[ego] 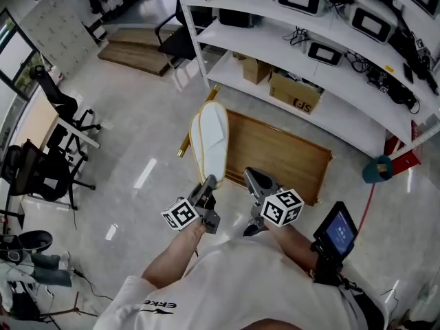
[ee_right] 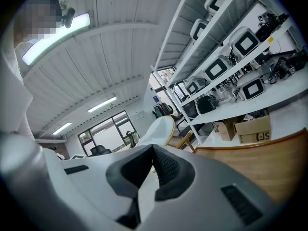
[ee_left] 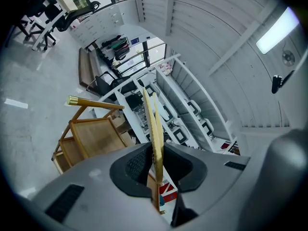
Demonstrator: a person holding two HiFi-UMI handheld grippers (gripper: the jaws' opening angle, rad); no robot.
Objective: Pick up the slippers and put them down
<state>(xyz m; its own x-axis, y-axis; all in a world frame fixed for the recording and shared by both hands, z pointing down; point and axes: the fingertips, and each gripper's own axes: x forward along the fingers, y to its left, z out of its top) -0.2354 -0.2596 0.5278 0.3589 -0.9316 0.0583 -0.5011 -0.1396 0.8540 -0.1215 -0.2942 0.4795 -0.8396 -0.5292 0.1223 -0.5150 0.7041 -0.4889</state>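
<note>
The left hand-held gripper (ego: 207, 184) is clamped on one end of the paired slippers (ego: 210, 141), held aloft by the low wooden table's (ego: 289, 158) edge; they look light, thin and floppy, so pinching across both soles suits. The right hand-held gripper (ego: 253, 179) is closed, empty; the shelf's cardboard boxes (ego: 295, 93) hide their contents.

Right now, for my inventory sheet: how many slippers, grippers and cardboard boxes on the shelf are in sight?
Slippers: 2
Grippers: 2 (left gripper, right gripper)
Cardboard boxes: 2
Total: 6
</note>
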